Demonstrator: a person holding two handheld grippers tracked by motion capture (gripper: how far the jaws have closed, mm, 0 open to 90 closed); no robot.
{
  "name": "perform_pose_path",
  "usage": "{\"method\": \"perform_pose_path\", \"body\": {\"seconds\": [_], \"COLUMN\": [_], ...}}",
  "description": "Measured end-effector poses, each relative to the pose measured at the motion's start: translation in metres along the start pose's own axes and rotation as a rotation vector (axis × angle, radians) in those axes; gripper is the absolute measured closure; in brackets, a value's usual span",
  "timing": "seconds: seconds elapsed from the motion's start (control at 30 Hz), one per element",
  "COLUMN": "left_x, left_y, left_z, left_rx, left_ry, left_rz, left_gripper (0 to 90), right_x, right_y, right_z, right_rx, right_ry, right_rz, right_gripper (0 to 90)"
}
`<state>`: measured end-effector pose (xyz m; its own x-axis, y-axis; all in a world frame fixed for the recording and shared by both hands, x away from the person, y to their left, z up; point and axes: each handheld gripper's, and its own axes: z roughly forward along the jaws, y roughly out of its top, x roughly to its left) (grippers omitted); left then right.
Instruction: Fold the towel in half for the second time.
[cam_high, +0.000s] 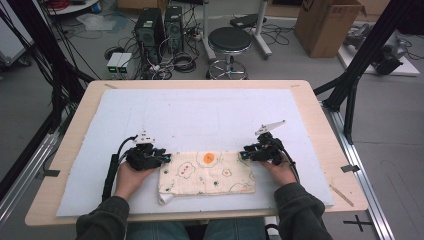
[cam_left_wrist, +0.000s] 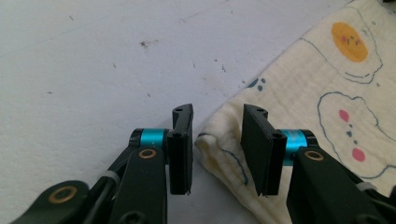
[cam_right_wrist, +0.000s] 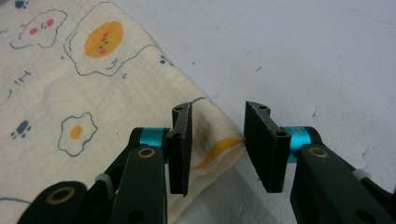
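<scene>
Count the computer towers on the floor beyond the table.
2. Both stand side by side on the floor past the table's far edge, left of the stool: the left tower and the right tower. More may be hidden outside the high view.

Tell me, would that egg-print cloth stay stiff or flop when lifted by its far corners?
Probably flop: the cloth lies folded flat, with soft puckered edges. It looks thin and light, so it would likely sag between the left hand-held gripper and the right hand-held gripper. Its crinkled weave should resist slipping.
</scene>
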<state>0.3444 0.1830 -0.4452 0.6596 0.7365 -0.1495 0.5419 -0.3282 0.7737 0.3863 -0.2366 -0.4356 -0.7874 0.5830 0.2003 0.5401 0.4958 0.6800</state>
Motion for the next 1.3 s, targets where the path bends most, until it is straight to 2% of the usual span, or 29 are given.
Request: {"method": "perform_pose_path", "body": {"seconds": [0.3,0.47,0.67,0.8,0.87,0.93,1.3], "left_x": [-0.001,-0.003,0.000,0.003,0.005,0.008,0.033], "left_y": [-0.001,-0.001,0.003,0.009,0.012,0.017,0.046], "left_z": [-0.001,0.000,-0.004,-0.010,-0.010,-0.012,-0.017], "left_rx": [0.007,0.005,-0.007,-0.032,-0.014,-0.019,-0.063], "left_ry": [-0.002,0.000,0.012,0.026,0.034,0.046,0.090], "left_rz": [0.015,0.022,0.020,0.031,0.036,0.049,0.011], "left_gripper": [76.6,83.0,84.6,84.9,84.9,84.9,85.0], "right_x": [0.003,0.004,0.005,0.006,0.004,0.002,-0.012], "right_y": [-0.001,-0.002,0.002,0.009,0.014,0.019,0.059], "right_z": [0.001,0.002,-0.001,-0.004,-0.002,0.000,0.002], "right_rx": [0.016,0.023,0.007,0.003,0.004,0.009,0.003], "right_ry": [-0.015,0.004,0.027,0.044,0.048,0.045,0.022], "right_rz": [-0.010,-0.002,-0.017,-0.010,-0.015,-0.020,-0.005], "right_gripper": [73.7,80.0,82.2,82.8,83.0,83.0,83.5]}}
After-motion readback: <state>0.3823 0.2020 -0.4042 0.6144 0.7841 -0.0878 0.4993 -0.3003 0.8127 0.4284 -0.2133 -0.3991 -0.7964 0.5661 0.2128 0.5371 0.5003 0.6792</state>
